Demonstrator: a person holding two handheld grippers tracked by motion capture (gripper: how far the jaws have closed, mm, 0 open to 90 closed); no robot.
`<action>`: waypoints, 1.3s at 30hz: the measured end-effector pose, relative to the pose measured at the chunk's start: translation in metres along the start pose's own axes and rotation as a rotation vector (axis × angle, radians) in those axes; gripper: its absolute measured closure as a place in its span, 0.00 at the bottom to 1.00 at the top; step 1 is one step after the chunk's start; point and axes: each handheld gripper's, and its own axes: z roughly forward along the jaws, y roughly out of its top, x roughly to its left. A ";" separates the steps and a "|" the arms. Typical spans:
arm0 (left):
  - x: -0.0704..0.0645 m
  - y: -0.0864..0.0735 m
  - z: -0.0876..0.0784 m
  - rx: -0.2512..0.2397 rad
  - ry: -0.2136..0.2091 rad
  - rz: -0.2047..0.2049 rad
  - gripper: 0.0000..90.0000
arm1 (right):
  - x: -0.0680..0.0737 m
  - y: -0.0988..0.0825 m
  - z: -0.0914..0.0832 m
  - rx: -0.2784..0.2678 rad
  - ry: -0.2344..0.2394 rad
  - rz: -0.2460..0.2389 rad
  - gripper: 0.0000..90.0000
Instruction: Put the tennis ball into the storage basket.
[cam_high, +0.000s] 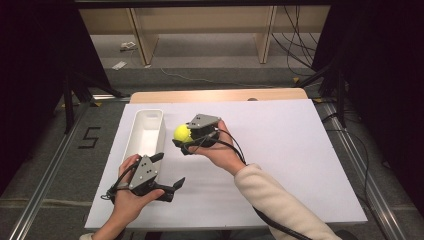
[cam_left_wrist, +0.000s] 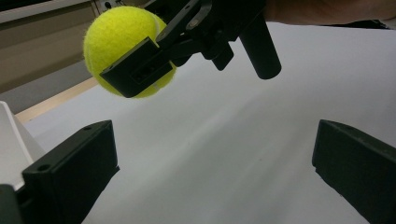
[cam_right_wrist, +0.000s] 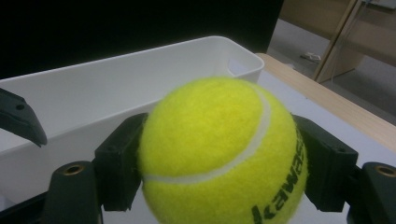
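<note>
White desk (cam_high: 280, 165) from up high: right tool (cam_high: 187, 137) grips the tennis ball (cam_high: 182, 132) just beside the bin (cam_high: 142, 116). Left tool (cam_left_wrist: 215, 163) view: jaws spread, nothing held. Right tool view: ball clamped, bin straight ahead, so pickup's done, drop-in's probably left.

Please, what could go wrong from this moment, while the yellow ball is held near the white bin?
1. The right gripper holds the tennis ball above the table, beside the white bin and not yet over it. Released now, it would likely land on the white board and roll away.
2. The fingers press only the ball's round sides, so a quick swing might let it slip.
3. The open left gripper sits near the bin's near end and might get in the way.
</note>
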 end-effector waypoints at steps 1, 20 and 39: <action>0.000 0.000 0.000 0.000 0.000 0.000 0.00 | 0.000 0.001 0.000 0.002 0.002 -0.001 0.30; -0.001 0.001 0.000 -0.002 -0.002 0.002 0.00 | 0.002 0.007 0.007 -0.008 0.009 -0.001 0.30; -0.001 0.001 0.000 -0.002 -0.003 0.004 0.00 | 0.003 0.014 0.014 -0.011 0.015 -0.001 0.30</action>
